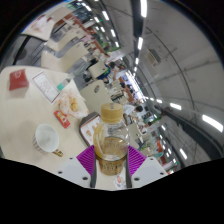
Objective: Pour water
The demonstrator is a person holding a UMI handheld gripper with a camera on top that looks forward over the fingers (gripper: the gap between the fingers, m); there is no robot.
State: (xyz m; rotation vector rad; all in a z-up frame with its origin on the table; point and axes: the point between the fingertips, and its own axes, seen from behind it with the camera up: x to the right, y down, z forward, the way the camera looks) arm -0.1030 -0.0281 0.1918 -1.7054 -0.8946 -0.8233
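Observation:
A clear plastic bottle [112,140] with a pale cap and yellowish liquid stands upright between my fingers, its lower body pressed from both sides by the purple pads [87,158]. My gripper [112,160] is shut on the bottle and holds it above the white table [30,110]. A white cup [47,139] sits on the table to the left of the bottle, apart from it.
On the table lie a red box [18,81], a white tray [50,88], a small red packet [62,120] and a glass jar [88,128] close behind the bottle. Rows of desks and ceiling lights stretch away beyond.

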